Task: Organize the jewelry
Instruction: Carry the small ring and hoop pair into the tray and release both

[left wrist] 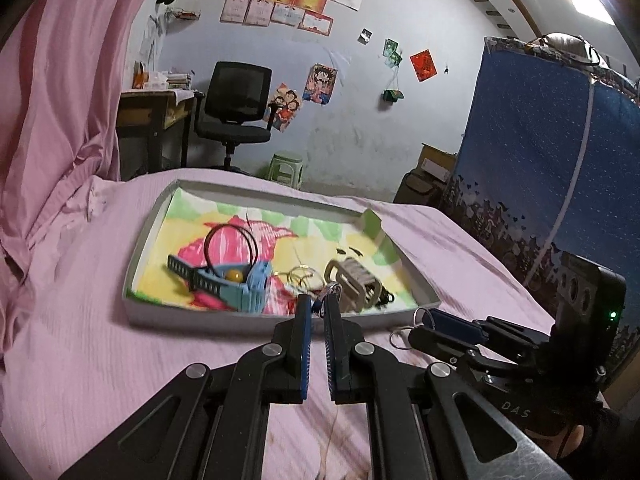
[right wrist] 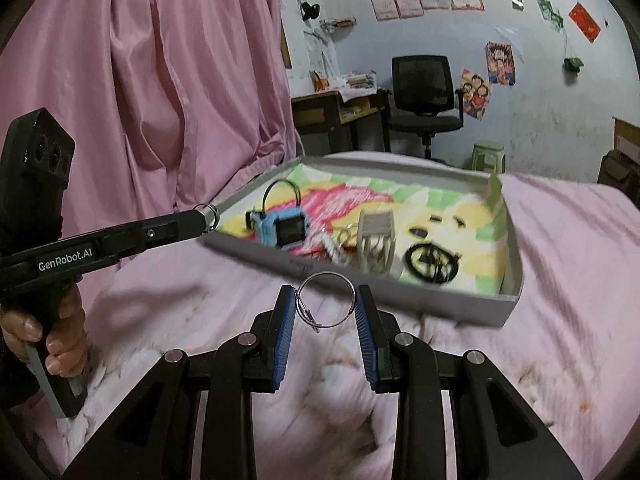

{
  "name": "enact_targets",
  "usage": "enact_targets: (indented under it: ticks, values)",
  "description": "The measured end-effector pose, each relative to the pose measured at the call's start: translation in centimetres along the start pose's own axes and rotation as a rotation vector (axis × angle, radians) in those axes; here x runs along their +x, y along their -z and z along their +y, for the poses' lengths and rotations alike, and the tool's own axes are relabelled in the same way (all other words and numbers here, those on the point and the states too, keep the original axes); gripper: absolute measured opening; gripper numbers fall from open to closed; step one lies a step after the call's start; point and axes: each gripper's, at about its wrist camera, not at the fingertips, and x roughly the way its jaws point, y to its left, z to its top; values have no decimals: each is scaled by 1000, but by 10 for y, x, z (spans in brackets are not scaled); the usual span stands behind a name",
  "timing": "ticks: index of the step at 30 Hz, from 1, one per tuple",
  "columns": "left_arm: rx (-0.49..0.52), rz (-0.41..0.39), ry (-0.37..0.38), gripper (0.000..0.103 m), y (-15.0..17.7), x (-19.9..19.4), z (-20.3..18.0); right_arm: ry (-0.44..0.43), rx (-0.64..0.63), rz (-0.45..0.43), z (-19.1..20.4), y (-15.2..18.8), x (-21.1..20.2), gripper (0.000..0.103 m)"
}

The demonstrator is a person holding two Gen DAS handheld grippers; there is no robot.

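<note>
1. the left gripper (left wrist: 318, 304) has its blue pads drawn close together, pinching a small metal ring (left wrist: 330, 293) at the very tips. in the right wrist view the same ring (right wrist: 209, 213) hangs off the tip of that gripper (right wrist: 200, 218), just at the near left corner of the tray (right wrist: 440, 300).
2. the right gripper (right wrist: 325, 306) holds a larger wire ring (right wrist: 326, 300) spanned between its two pads, the jaws set wide with the loop bridging the gap. whether the pads press it firmly or only cradle it cannot be told; it appears held by its rim on both sides.
3. the wire ring stands roughly upright, its flat face turned toward the camera, and its clasp (right wrist: 306, 312) slants down along the left pad (right wrist: 286, 320). being round, it has no real long axis; the clasp is the only part that points anywhere.
4. both rings are carried at the fingertips, probably so they can be dropped into the tray without the fingers fouling its near wall.
5. the tray lies on a pink bedsheet (right wrist: 560, 280) and is lined with a bright patterned cloth (left wrist: 200, 240).
6. inside lie a blue watch (left wrist: 240, 280) with its dark strap running left, a black loop (left wrist: 228, 244), a beige slatted piece (left wrist: 352, 280) and a dark coiled band (right wrist: 432, 262).
7. judged from this, the sorting is partway along.
</note>
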Motion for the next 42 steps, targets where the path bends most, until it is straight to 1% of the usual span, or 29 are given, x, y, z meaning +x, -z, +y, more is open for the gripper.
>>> enact_targets:
  ticks: [6, 13, 16, 21, 26, 30, 34, 42]
  values:
    - [4, -5, -10, 7, -12, 14, -4, 19, -5, -29, -7, -19, 1, 27]
    - [-27, 3, -30, 7, -26, 42, -2, 72, -8, -52, -23, -42, 7, 27]
    - [-33, 19, -39, 7, -29, 55, -3, 98, -3, -51, -32, -49, 15, 27]
    - [-49, 86, -61, 7, -28, 81, -3, 139, 24, -38, -45, -56, 30, 27]
    - [-69, 164, -103, 7, -23, 102, -2, 196, 72, 8, -61, -55, 45, 27]
    - [-85, 206, -134, 7, -21, 108, 0, 224, 104, 83, -71, -50, 60, 27]
    - [-88, 237, -157, 7, -19, 112, 1, 225, 119, 122, -74, -43, 69, 27]
    - [-86, 270, -170, 7, -17, 118, 1, 214, 100, 154, -70, -41, 75, 27]
